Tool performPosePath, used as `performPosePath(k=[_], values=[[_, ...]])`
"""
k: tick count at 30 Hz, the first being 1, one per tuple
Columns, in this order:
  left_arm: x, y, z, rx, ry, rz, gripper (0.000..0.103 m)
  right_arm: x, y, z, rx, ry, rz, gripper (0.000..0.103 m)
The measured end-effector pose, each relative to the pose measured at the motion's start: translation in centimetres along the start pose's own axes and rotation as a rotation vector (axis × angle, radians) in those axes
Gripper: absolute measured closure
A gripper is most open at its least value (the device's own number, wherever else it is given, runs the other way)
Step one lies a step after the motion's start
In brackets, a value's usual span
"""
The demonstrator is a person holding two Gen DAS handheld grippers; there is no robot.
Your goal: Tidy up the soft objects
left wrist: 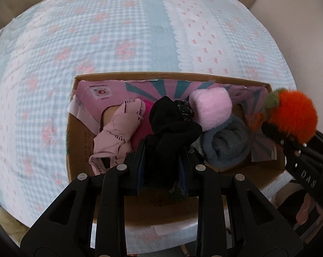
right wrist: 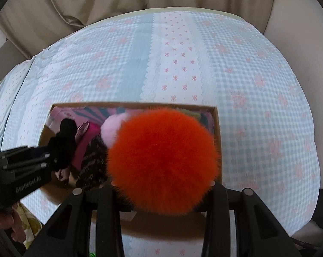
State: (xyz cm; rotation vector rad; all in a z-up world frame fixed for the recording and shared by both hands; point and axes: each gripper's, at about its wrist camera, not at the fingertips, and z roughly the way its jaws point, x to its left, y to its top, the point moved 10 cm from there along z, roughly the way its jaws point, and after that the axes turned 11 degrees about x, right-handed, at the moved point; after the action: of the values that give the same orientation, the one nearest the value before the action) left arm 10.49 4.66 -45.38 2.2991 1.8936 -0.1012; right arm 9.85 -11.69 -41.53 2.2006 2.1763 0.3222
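An open cardboard box (left wrist: pixel 75 150) sits on a bed and holds soft things: a pale pink garment (left wrist: pixel 118 132), a pink fluffy item (left wrist: pixel 212 107) and a grey rolled cloth (left wrist: pixel 225 145). My left gripper (left wrist: pixel 161 162) is shut on a black soft cloth (left wrist: pixel 172 124) and holds it over the box. My right gripper (right wrist: pixel 163 184) is shut on an orange furry ball (right wrist: pixel 163 160) with a green tuft, held above the box's right end (right wrist: pixel 217 128). The ball also shows in the left wrist view (left wrist: pixel 292 115). The left gripper shows in the right wrist view (right wrist: pixel 30 160).
The box lies on a light blue checked quilt (left wrist: pixel 97 42) with pink flowers. Beige bedding or a headboard (right wrist: pixel 118 2) is behind the bed. A beige wall (right wrist: pixel 300 42) is on the right.
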Motion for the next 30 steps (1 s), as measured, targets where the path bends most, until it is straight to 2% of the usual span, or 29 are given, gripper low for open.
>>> performPosePath(k=[1, 2, 3, 4, 5, 6, 8, 12, 20, 25, 30], values=[[0.1, 0.1, 0.1, -0.001, 0.006, -0.002, 0.078, -0.1, 0.3, 0.2, 0.004, 0.001, 0.005, 0.068], [0.1, 0.3, 0.0, -0.015, 0.009, 0.000, 0.067, -0.2, 0.6, 0.7, 0.017, 0.005, 0.016, 0.060], [0.1, 0.4, 0.0, -0.027, 0.013, 0.008, 0.035, -0.3, 0.7, 0.9, 0.021, 0.006, 0.025, 0.051], [0.0, 0.5, 0.1, -0.025, 0.021, 0.016, 0.017, -0.5, 0.9, 1.2, 0.018, 0.015, 0.037, 0.046], [0.0, 0.4, 0.4, -0.015, 0.038, 0.021, 0.001, -0.6, 0.9, 1.3, 0.018, 0.023, 0.042, 0.031], [0.2, 0.4, 0.6, -0.011, 0.056, 0.023, 0.000, -0.7, 1.0, 1.5, 0.022, 0.033, 0.054, 0.015], [0.2, 0.3, 0.5, -0.030, 0.071, 0.035, 0.000, -0.9, 1.0, 1.6, 0.028, 0.039, 0.072, 0.003], [0.5, -0.4, 0.7, -0.003, 0.080, 0.032, 0.000, -1.0, 0.7, 1.2, 0.038, 0.014, 0.064, 0.003], [1.0, -0.8, -0.9, -0.011, 0.081, 0.000, 0.000, -0.4, 0.8, -0.6, 0.041, 0.037, 0.046, 0.003], [0.9, -0.4, -4.0, -0.046, 0.096, -0.018, 0.000, -0.4, 1.6, -3.5, 0.014, 0.043, 0.036, 0.003], [0.1, 0.0, -8.3, -0.084, 0.111, -0.038, 0.000, -0.8, 2.4, -8.6, -0.028, 0.038, 0.028, 0.003]])
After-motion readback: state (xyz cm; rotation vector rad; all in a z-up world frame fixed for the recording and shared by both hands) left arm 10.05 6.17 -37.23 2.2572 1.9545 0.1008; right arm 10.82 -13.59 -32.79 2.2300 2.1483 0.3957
